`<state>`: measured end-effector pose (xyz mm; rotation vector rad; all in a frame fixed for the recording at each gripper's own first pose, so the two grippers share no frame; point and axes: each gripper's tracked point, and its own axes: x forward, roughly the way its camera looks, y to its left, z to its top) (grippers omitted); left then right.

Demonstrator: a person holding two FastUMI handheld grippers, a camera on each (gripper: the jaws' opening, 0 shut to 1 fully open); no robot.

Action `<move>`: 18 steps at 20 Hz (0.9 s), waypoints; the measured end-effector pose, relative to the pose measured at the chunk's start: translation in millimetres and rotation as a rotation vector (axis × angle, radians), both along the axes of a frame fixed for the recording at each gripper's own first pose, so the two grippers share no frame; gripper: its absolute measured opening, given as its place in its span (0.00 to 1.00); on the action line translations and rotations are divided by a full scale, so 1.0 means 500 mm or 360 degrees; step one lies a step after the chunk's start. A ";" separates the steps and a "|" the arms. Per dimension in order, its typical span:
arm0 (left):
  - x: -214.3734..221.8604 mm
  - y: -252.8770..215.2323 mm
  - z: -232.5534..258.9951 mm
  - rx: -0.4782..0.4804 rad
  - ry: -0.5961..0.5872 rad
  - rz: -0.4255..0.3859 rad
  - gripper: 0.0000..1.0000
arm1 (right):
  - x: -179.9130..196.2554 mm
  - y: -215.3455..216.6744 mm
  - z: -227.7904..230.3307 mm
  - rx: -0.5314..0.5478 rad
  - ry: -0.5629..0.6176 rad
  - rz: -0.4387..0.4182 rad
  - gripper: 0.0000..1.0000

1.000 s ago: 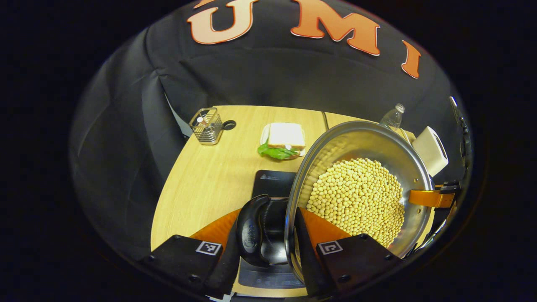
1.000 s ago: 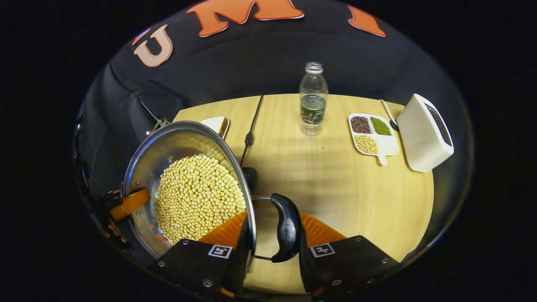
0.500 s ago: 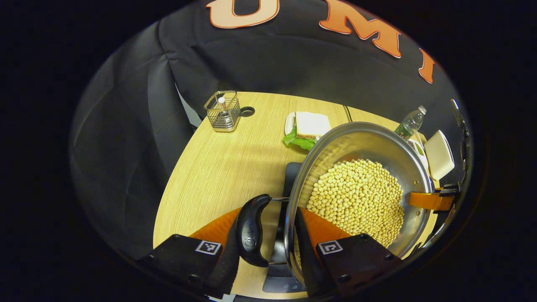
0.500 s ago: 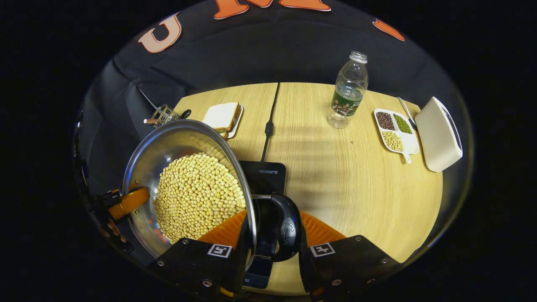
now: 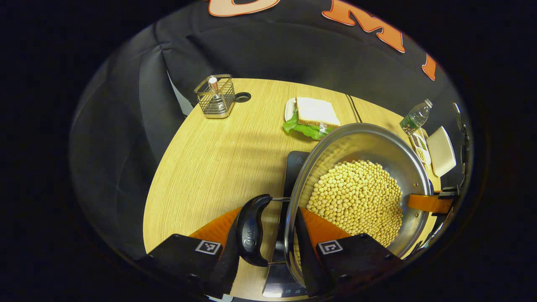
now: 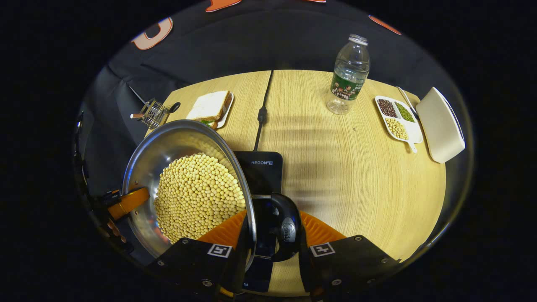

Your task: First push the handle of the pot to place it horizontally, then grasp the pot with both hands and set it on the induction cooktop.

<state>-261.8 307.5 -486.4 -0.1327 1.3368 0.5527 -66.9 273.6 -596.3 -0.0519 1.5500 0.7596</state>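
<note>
The wooden desk (image 6: 356,180) spans both views, backed by the booth's black cloth wall, with a dark cable (image 6: 263,113) running along its middle seam to the black induction cooktop (image 6: 262,172). The steel pot (image 5: 361,142) is the largest thing on show: it is held up over the cooktop, partly covering it, and its bowl is filled with a broad heap of pale yellow beans (image 5: 356,201). The left gripper (image 5: 268,251) is closed on the pot's black side handle (image 5: 250,230) and rim, one finger on each side. The right gripper (image 6: 272,251) clamps the opposite black handle (image 6: 287,228) and rim in the same way. Toward the far right of the desk lies a white box-shaped appliance (image 6: 440,126), tilted. Left of it stands a clear plastic bottle (image 6: 348,77), upright, uncapped, with a little water at the bottom. On the far left side a white plate (image 5: 289,115) carries a sandwich (image 5: 314,113) with green lettuce hanging out. Beside the appliance, a white divided dish (image 6: 398,123) holds dark red, green and yellow beans in separate compartments. A small wire basket (image 5: 215,100) at the desk's far left corner holds a small bottle.
</note>
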 end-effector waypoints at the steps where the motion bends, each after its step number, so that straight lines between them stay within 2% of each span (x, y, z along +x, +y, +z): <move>1: -0.006 -0.003 -0.001 -0.0006 0.0007 0.0005 0.70 | 0.003 -0.002 0.000 -0.0005 0.0000 -0.0002 0.53; 4: -0.005 -0.001 -0.014 -0.0017 -0.0004 0.0040 0.70 | 0.009 -0.004 0.001 -0.0009 -0.0024 -0.0007 0.53; 5: -0.012 -0.003 -0.012 -0.0014 -0.0006 0.0053 0.70 | 0.011 -0.008 0.004 -0.0004 -0.0035 -0.0002 0.49; 7: -0.012 -0.003 -0.011 -0.0018 -0.0022 0.0048 0.69 | 0.012 -0.013 0.010 0.0010 -0.0012 -0.0026 0.58; 9: -0.014 -0.002 -0.019 0.0009 -0.0003 0.0011 0.73 | 0.015 -0.016 0.003 0.0028 -0.0022 -0.0032 0.58; 12: -0.015 -0.009 -0.007 0.0086 0.0046 -0.0012 0.87 | 0.018 -0.011 0.028 0.0114 -0.0094 -0.0048 0.65; 13: -0.017 -0.012 -0.004 0.0112 0.0059 -0.0008 0.90 | 0.028 -0.021 0.043 0.0139 -0.0133 -0.0038 0.74; 14: -0.019 -0.012 0.006 0.0136 0.0060 -0.0002 0.89 | 0.040 -0.038 0.056 0.0161 -0.0183 -0.0043 0.76; 17: -0.022 -0.002 0.034 0.0253 0.0016 -0.0016 0.99 | 0.129 -0.105 0.119 0.0273 -0.0295 -0.0148 0.86; 18: -0.018 0.002 0.049 0.0290 -0.0011 -0.0013 0.99 | 0.162 -0.140 0.140 0.0300 -0.0347 -0.0201 0.86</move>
